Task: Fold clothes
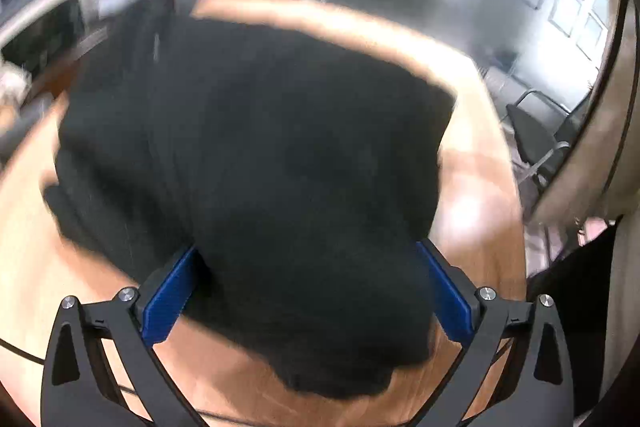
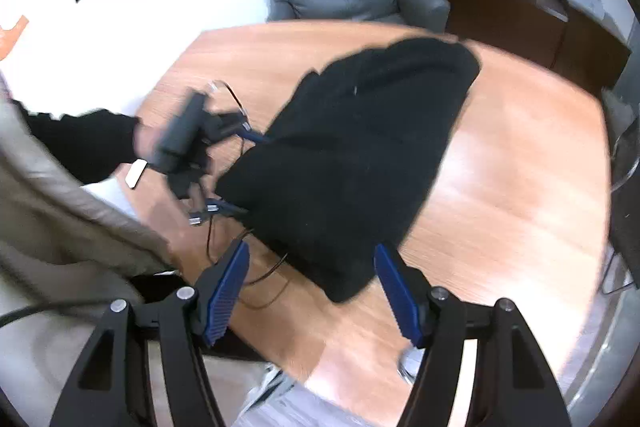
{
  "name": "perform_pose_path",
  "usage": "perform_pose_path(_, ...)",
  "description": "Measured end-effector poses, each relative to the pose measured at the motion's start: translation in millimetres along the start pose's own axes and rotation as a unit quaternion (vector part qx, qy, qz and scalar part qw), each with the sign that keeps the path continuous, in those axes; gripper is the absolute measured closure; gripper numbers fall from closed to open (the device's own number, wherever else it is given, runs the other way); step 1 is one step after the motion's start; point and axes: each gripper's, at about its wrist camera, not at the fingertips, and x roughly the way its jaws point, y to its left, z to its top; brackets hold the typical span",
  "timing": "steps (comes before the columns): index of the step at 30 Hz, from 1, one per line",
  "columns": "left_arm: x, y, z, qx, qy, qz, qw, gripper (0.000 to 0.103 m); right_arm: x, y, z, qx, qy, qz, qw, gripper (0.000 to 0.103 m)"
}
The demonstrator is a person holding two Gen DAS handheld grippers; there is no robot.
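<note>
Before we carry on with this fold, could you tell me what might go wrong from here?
1. The left hand-held gripper is open with the black garment bunched between its pads, so the cloth may slip and the fold come undone.
2. Loose cables lie by the garment's near edge on the table and could snag.
3. The right hand-held gripper is open and holds nothing.

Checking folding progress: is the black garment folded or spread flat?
Folded: the black fabric garment lies as a compact, layered bundle on the round wooden table.
</note>
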Motion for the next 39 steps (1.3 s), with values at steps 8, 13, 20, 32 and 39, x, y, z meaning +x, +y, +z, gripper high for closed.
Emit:
perform_pose_path(8,-85.2,22.6,-6.3,-0.133,-0.038,0.036,0.9897,0.001,-105.2,-42.3,-7.2,-0.001,-0.021,-0.100,0.995,0.033)
perform_pose_path(13,-173.5,54.0,-18.9,-0.308,-0.112,0.058,0.9429,0.000,-120.1,-95.8,-46.8,0.002,-0.001,-0.136,0.991,0.033)
perform_pose_path(20,-102.5,81.8,-39.3,-0.454,-0.105,0.010,0.8850,0.000,-71.7,-165.6,-80.7,0.079,-0.056,-0.133,0.986,0.031)
perform_pose_path(32,9.5,81.9,-30.9,-0.482,-0.075,-0.102,0.8670,0.000,100.3,-159.7,-43.2,0.093,-0.066,0.060,0.992,0.031)
perform_pose_path(39,26.8,83.2,-47.6,-0.521,-0.060,-0.137,0.8402,0.000,122.8,-174.0,-20.6,0.109,-0.077,0.111,0.985,0.014)
